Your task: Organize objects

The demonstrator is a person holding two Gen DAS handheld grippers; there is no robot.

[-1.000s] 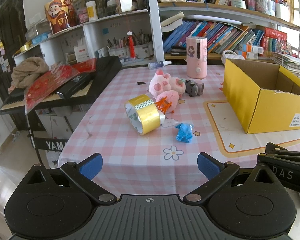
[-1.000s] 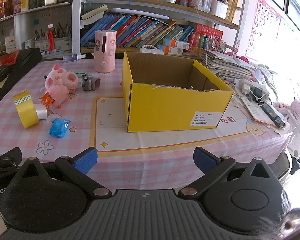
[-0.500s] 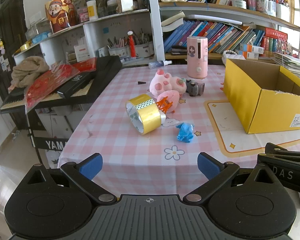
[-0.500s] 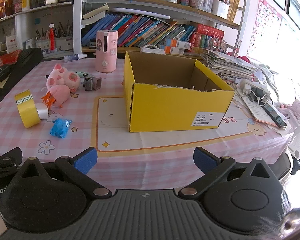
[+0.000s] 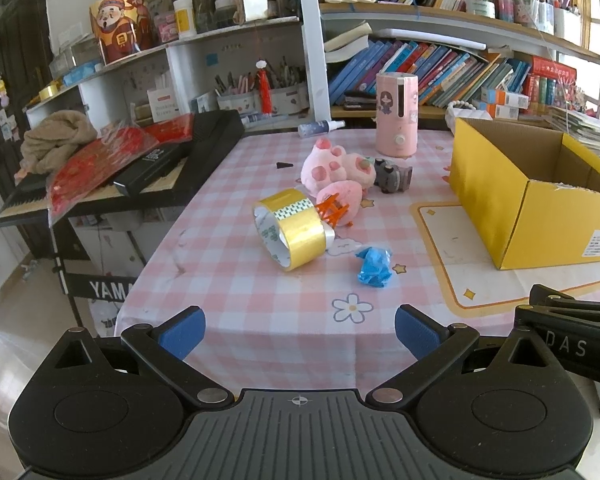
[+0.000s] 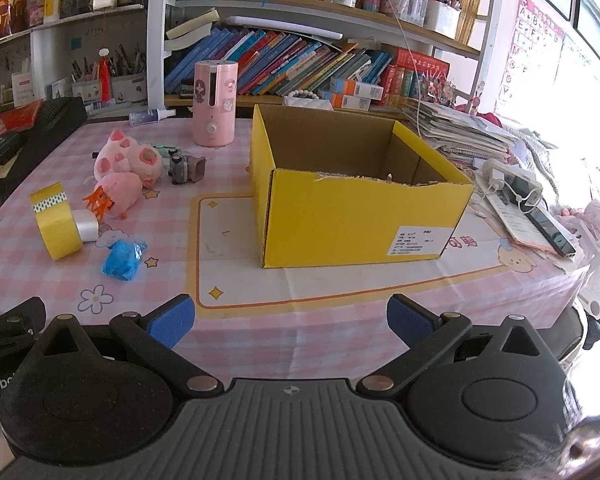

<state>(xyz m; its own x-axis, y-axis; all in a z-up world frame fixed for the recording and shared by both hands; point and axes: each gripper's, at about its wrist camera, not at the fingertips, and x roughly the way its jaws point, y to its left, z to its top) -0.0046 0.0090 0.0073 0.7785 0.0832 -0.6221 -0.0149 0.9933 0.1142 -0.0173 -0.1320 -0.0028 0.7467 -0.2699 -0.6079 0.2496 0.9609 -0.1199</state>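
An open yellow cardboard box (image 6: 360, 196) (image 5: 532, 196) stands on the pink checked tablecloth (image 6: 236, 344). Left of it lie a gold tape roll (image 5: 296, 232) (image 6: 54, 224), a pink plush with orange feet (image 5: 336, 204) (image 6: 118, 194), a bigger pink plush (image 5: 332, 164) (image 6: 128, 158), a small grey toy (image 5: 392, 174) (image 6: 186, 168) and a crumpled blue wrapper (image 5: 374, 266) (image 6: 124, 260). My left gripper (image 5: 298, 330) is open over the near table edge, well short of the wrapper. The right gripper (image 6: 290, 322) hangs open in front of the box, holding nothing.
A pink cylinder appliance (image 6: 214, 104) and a small spray bottle (image 5: 320, 126) stand at the table's back. A black keyboard (image 5: 140, 172) with red packets adjoins the left side. Papers and cables (image 6: 516, 184) pile up at the right. Bookshelves (image 6: 300, 60) rise behind.
Both views have shifted very slightly; the table objects appear a touch lower and nearer. Nothing was grasped or moved, and both grippers stay open.
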